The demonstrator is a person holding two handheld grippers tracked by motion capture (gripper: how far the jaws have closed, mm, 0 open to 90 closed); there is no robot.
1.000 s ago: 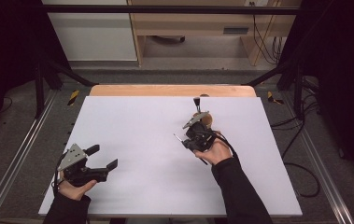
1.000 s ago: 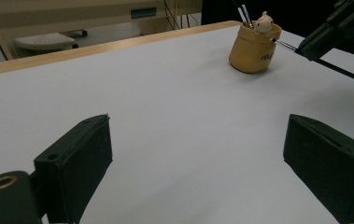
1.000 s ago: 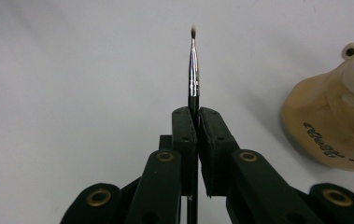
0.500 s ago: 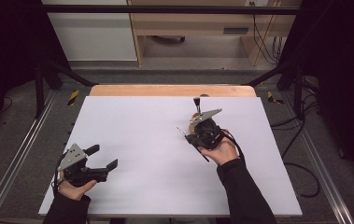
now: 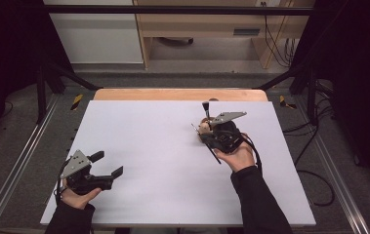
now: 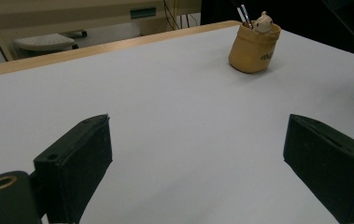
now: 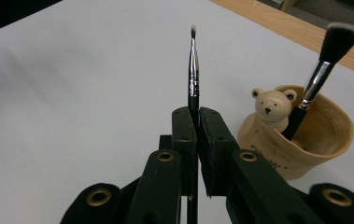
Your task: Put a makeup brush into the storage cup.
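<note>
Two hand-held grippers work over a white worktop (image 5: 163, 161). High view: the right hand-held gripper (image 5: 211, 132) hovers beside a tan cup (image 5: 204, 127) near the far edge, clamped on a thin brush (image 5: 207, 142); the left hand-held gripper (image 5: 105, 164) rests near the front left corner, jaws apart and empty. Left gripper view: both jaws stand wide over bare worktop, with the cup (image 6: 254, 49) well apart from them. Right gripper view: the jaws pinch the thin brush (image 7: 193, 70), bristles up, just beside the cup (image 7: 305, 140), which holds a broad brush (image 7: 324, 60) behind a bear figure (image 7: 270, 109). Judged step: carrying the thin brush at the cup. Next move calls for lining up the handle end over the cup mouth, clear of the broad brush.
</note>
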